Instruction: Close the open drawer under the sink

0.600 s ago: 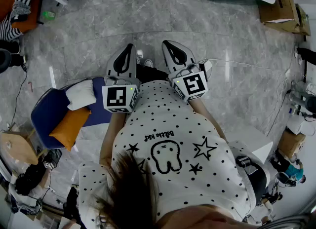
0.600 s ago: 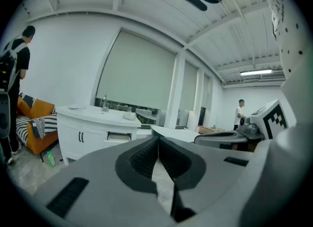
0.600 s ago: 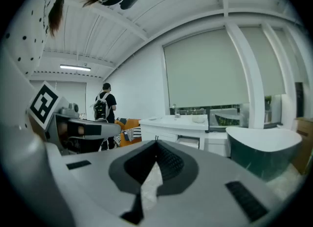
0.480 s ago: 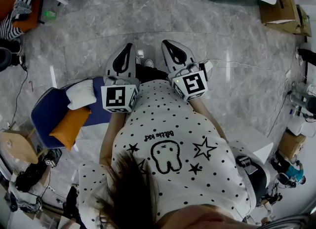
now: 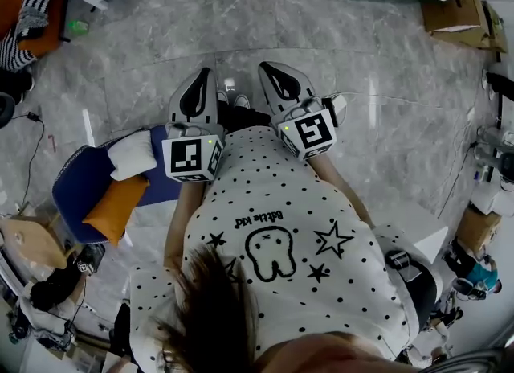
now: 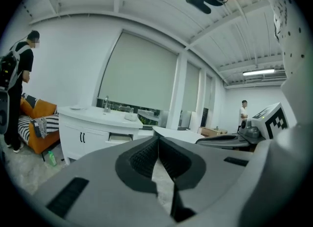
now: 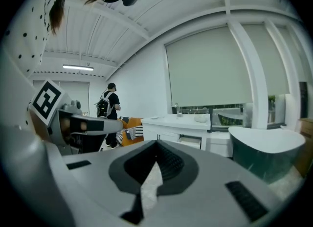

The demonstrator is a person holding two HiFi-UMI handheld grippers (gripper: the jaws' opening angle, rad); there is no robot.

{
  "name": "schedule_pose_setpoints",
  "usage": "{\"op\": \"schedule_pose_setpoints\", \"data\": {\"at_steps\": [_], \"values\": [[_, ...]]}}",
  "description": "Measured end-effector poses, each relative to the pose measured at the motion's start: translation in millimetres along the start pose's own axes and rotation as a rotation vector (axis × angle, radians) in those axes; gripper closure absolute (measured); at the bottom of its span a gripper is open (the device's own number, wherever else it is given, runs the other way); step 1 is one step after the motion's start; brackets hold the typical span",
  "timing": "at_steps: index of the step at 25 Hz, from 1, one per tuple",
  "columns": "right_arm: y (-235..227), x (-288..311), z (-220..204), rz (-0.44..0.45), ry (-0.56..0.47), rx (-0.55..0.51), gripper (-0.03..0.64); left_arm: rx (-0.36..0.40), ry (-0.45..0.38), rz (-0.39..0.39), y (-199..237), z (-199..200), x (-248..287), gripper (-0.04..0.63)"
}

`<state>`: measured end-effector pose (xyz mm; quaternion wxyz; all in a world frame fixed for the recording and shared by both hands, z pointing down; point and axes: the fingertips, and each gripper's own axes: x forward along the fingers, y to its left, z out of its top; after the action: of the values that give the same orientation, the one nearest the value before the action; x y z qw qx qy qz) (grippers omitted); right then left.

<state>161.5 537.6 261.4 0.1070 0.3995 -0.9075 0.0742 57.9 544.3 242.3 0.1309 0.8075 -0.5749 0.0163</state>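
The white drawer (image 6: 121, 137) (in the far cabinet (image 6: 80, 135)) stands pulled partly open.

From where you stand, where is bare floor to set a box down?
Bare: the grey marble floor ahead, up to the white sink cabinet. Crowded: the blue seat with white and orange cushions at left, and the brown cardboard boxes at upper right.

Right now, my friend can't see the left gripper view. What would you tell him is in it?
The grey two-jaw left gripper fills the foreground, jaws shut and empty. Beyond it stands a white sink cabinet with one drawer pulled out slightly.
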Motion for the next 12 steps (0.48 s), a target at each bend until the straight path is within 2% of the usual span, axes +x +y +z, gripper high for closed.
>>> {"op": "schedule_pose_setpoints", "data": {"at_steps": [12], "values": [[-1.0, 8.3, -6.5, 0.065, 0.022, 0.001, 0.603, -0.026, 0.027, -0.007, -4.2, -6.6, 13.2, 0.586]]}}
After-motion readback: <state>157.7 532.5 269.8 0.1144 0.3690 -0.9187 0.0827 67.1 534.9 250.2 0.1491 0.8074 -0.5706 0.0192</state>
